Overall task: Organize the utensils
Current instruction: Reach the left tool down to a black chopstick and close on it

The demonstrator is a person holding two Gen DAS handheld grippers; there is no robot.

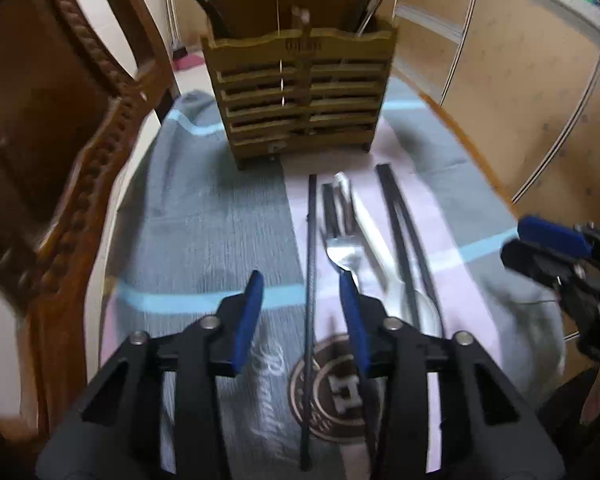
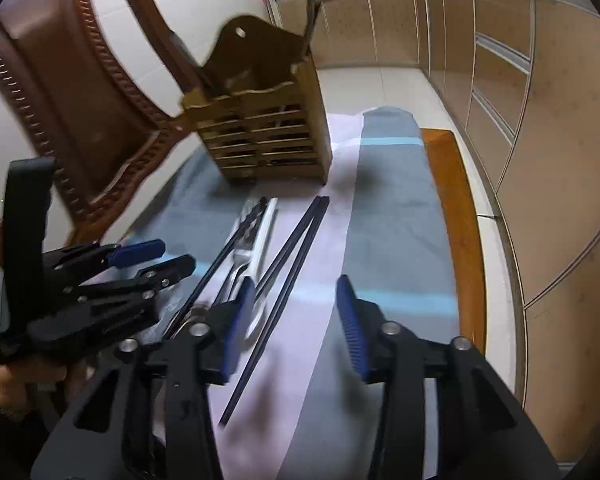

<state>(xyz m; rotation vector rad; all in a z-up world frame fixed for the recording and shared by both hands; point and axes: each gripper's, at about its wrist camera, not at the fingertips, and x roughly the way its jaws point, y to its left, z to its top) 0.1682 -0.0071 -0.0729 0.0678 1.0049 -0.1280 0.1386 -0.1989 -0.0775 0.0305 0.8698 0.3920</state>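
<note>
Wooden holder at far end of surface. Black chopstick, fork lie near, on cloth. Left gripper jaws wide, empty, straddling chopstick; right gripper also wide, empty. Best: lower, centre, close gently.

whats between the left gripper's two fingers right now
A single black chopstick lies on the cloth between the open left gripper fingers, untouched, in the left wrist view.

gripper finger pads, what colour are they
Blue, on black gripper bodies. Clearest in the left wrist view, on the left gripper; the right gripper has the same pads.
</note>
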